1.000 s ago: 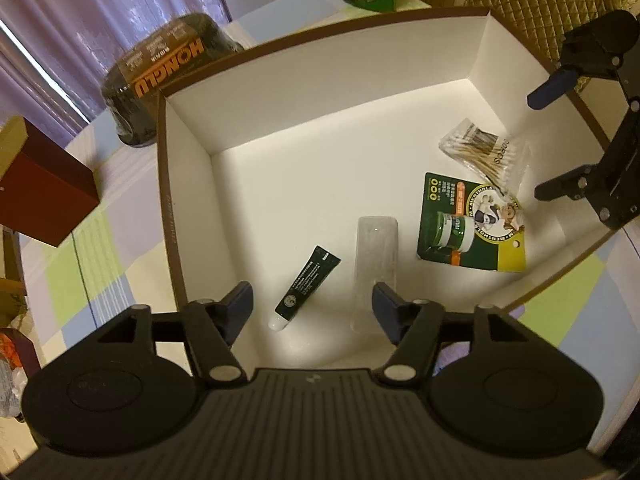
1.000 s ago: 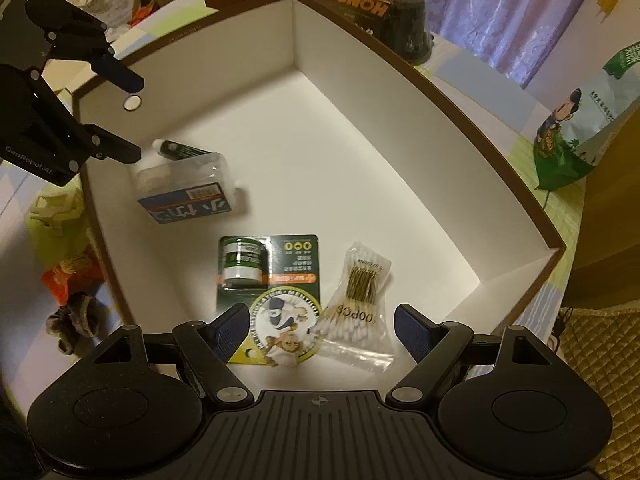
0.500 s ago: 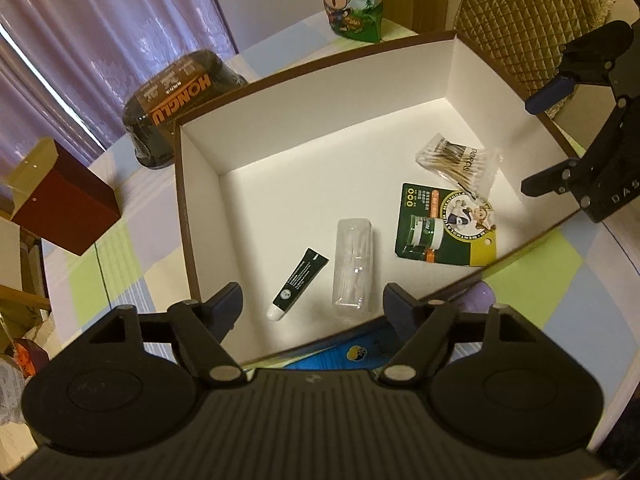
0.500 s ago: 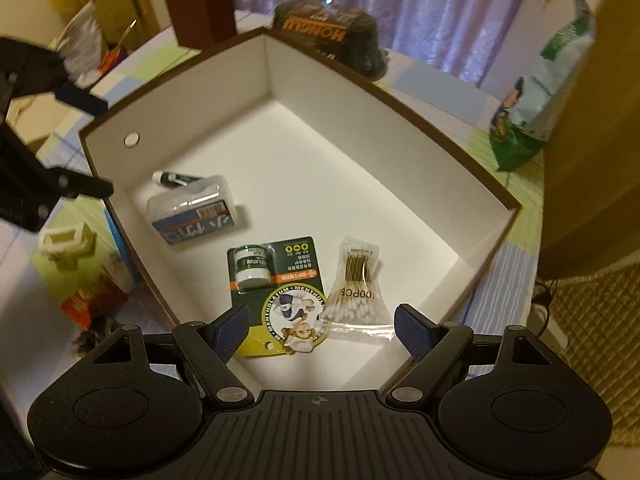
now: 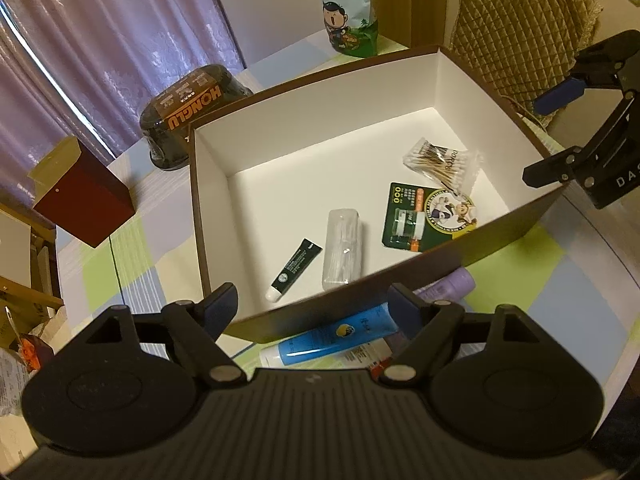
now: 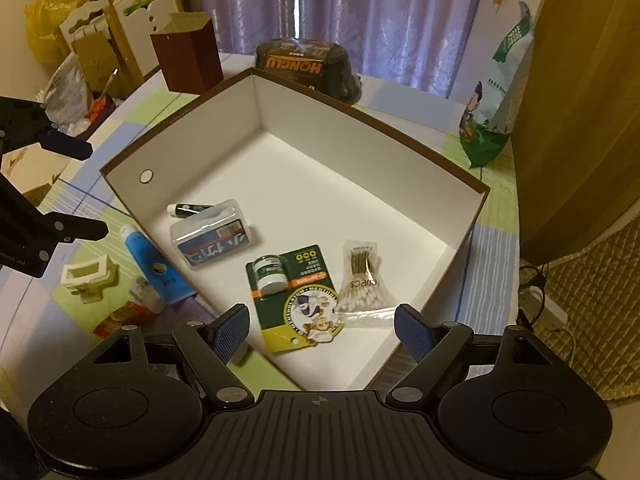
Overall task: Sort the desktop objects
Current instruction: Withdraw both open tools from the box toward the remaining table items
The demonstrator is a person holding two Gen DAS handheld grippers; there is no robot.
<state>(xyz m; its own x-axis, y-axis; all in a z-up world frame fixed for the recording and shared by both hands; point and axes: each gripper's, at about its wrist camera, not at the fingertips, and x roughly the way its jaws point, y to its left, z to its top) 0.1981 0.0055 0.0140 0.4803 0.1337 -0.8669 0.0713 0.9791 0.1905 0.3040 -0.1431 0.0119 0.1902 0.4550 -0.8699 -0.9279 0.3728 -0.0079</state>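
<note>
Both our tongs hang wide open and empty: the left gripper [image 5: 312, 304] and the right gripper [image 6: 322, 330] have pulled back, up and clear of the box [image 5: 420, 258]. Inside the box lie the tube [image 5: 296, 270], clear case [image 5: 342, 246], green card [image 5: 424, 216] and swabs [image 5: 444, 164]. Just outside its near wall, the blue tube [image 5: 336, 338] and purple bottle [image 5: 452, 284] wait, so we likely fetch those next.

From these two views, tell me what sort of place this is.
Most likely a room in a home, not a lab: a table under a checked cloth, purple curtains behind it, a quilted chair alongside, and toiletries in an open box.
</note>
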